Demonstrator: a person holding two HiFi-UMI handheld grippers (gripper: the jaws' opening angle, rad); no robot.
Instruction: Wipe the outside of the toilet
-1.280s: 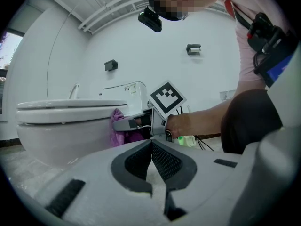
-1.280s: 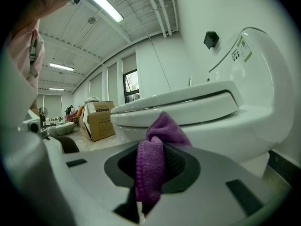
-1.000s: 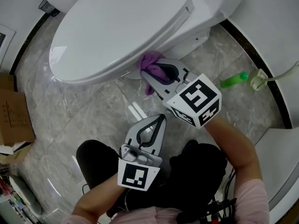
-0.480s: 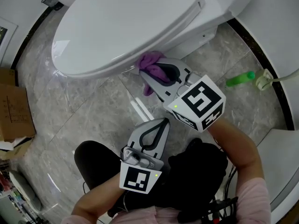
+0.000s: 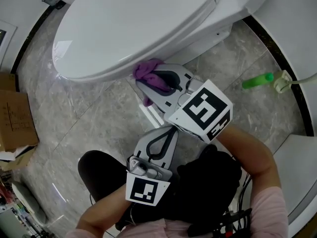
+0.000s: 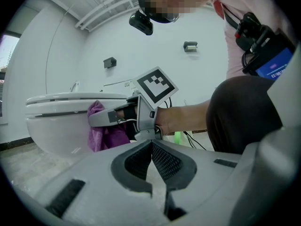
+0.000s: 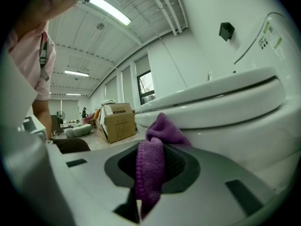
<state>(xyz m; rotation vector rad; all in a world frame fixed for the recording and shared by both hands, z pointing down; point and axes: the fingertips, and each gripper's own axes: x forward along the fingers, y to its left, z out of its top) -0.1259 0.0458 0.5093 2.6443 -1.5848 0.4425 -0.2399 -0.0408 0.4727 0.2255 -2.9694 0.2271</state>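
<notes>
- Toilet is standing on the grey tiled floor with its lid down. Its rounded front is pointing toward the person's left.
- Right tool is pinching a purple cloth between its jaws. It is pressing the cloth against the outside of the bowl, just under the seat's rim, on the side nearest the person.
- In the right gripper view, the cloth is bunching above the jaws, where it is touching the white bowl. A strip of it is hanging down between the pads.
- Left tool is hovering over the floor, nearer the person than the right tool and apart from the toilet. Its jaws are pressing together with nothing between them, and it is pointing toward the right tool.
- A green bottle is lying on the floor near its right edge, close to the dark strip at the wall's foot and well apart from the cloth.
- A cardboard box is sitting at the floor's left edge.
</notes>
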